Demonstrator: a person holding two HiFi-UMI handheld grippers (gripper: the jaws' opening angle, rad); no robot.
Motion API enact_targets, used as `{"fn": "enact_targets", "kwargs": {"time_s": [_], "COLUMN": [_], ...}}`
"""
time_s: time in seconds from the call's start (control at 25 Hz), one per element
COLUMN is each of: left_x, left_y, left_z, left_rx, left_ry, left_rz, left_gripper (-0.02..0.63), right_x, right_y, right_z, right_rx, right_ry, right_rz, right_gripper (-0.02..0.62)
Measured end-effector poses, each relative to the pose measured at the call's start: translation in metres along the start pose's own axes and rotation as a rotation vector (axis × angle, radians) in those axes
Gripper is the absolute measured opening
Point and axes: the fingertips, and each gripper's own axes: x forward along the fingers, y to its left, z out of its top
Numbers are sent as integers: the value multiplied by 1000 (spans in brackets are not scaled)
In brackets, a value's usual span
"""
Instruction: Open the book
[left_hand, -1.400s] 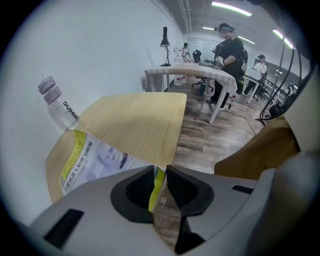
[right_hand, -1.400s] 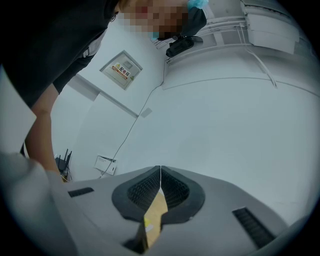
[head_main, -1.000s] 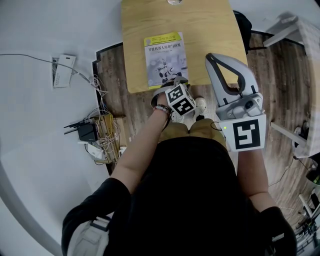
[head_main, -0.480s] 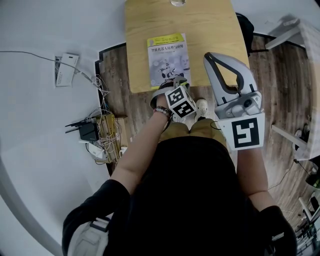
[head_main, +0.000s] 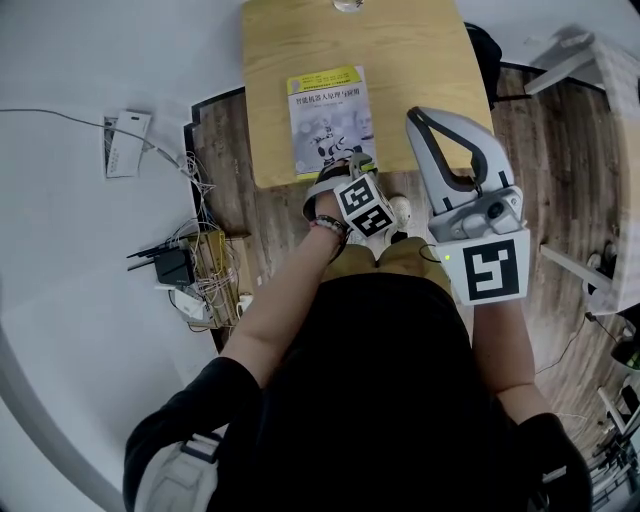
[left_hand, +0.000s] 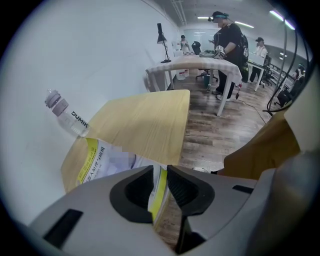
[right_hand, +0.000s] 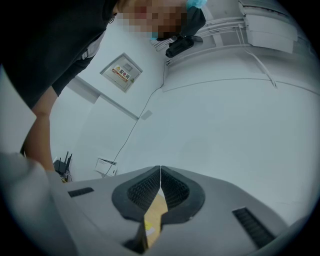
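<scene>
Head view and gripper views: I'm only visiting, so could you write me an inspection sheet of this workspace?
Surface: small light wooden table, standing against a white wall.
Job's things: yellow-and-white paperback book, closed, flat near the table's front edge.
Clutter: clear plastic bottle at the table's far edge.
Grippers: left gripper, whose fingers have just been opening, book's near edge between them; right gripper shut, empty, away from the table.
Cables: tangle of wires and black router on the floor left of the table.
Surroundings: wooden plank floor; people standing far off.
</scene>
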Motion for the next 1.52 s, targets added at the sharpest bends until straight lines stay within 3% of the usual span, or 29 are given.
{"fn": "enact_targets", "kwargs": {"time_s": [0.12,0.24,0.48,0.8,1.52], "left_x": [1,6,8,0,-54], "left_y": [5,1,-9,-4,38], "left_z": [1,0,-1,2,11], "left_rx": [-29,-54,-25,-58,-144], "left_ry": [-17,-6,3,-8,-82], "left_rz": [26,0,-1,16,179], "left_gripper": [94,94,26,17,15], "right_x": [-3,-4,-7,-5,16], "right_y": [0,-1,-3,-4,0], "right_z": [-1,-1,-2,-8,-16], "right_rx": [9,12,11,28,49], "right_ry": [-3,-5,-6,-15,-74], "right_rz": [-2,-4,-3,20,149], "right_gripper": [29,29,29,29,29]}}
